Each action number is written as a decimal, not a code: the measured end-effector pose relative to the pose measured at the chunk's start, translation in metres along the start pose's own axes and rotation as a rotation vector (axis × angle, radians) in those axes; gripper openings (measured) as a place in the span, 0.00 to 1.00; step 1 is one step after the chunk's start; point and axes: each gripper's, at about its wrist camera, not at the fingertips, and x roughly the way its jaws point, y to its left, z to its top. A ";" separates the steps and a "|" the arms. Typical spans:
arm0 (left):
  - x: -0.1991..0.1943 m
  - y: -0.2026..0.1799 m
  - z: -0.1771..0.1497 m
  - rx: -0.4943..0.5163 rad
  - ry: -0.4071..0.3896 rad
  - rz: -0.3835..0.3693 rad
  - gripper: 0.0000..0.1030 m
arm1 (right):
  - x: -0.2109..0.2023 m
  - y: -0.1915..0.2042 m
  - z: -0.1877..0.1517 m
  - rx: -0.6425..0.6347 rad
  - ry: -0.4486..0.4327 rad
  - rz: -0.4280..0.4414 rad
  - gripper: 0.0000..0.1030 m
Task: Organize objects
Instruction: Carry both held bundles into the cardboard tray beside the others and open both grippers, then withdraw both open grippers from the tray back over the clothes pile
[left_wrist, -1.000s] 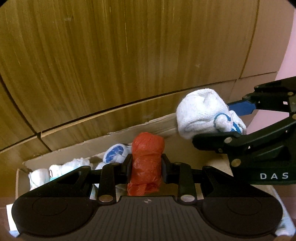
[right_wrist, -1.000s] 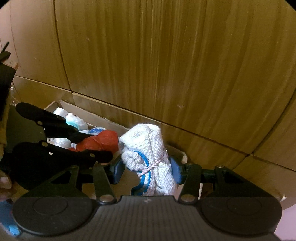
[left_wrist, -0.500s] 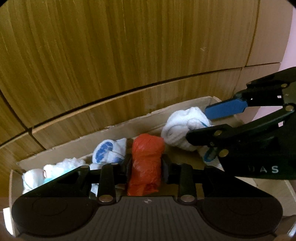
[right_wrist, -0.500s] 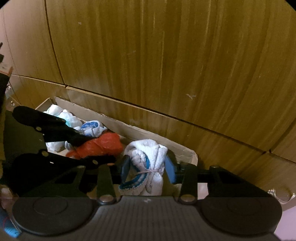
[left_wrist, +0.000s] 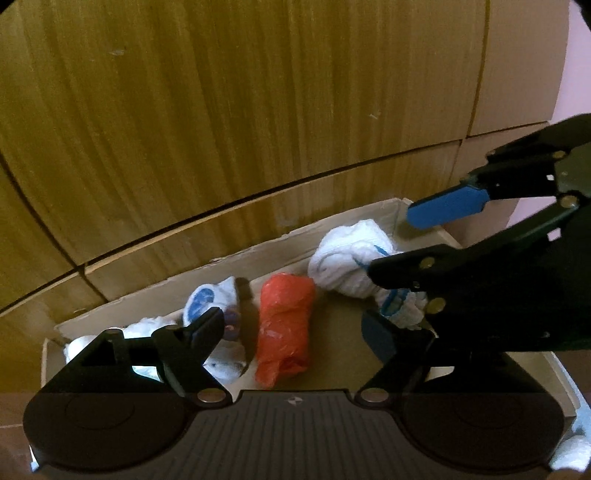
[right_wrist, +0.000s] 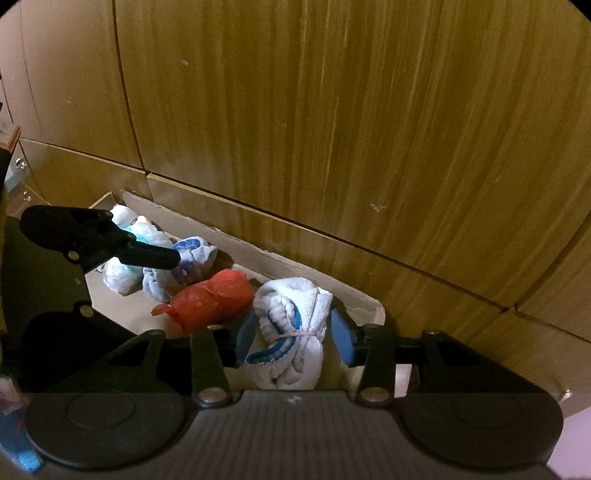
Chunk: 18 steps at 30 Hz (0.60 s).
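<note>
1. Opening wide within the last half second, my left hand-held gripper (left_wrist: 295, 326) has let go of the red plastic bundle (left_wrist: 283, 325), which it pinched a second ago; the bundle now lies on the floor of the cardboard box (left_wrist: 155, 299), between the parted fingers but touched by neither pad.
2. My right hand-held gripper (right_wrist: 293, 334) has come down into the box since the earlier frame; its jaws have just eased apart a little; the white towel roll with blue stripes (right_wrist: 291, 332) stands between the blue pads (right_wrist: 341, 341); a gap shows on the right side, the left pad sits just beside the cloth, so I see no firm clamp.
3. From the left wrist view, the towel roll (left_wrist: 347, 266) sits at the right end of the box, just beside the red bundle.
4. Further left in the box lie several white cloth bundles with blue marks (left_wrist: 210, 299), packed close together; the nearest one is just beside the red bundle (right_wrist: 210, 299).
5. Behind the box rises a wooden panelled wall (right_wrist: 332, 129).
</note>
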 end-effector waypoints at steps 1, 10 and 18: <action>-0.002 -0.001 0.002 -0.008 0.003 -0.004 0.84 | -0.001 0.001 0.001 -0.002 0.003 0.001 0.41; -0.028 -0.008 0.006 -0.003 -0.001 0.011 0.86 | -0.019 0.009 0.004 -0.012 0.017 -0.009 0.49; -0.042 0.003 -0.008 -0.034 0.020 0.054 0.86 | -0.022 0.027 0.002 -0.013 0.060 -0.022 0.52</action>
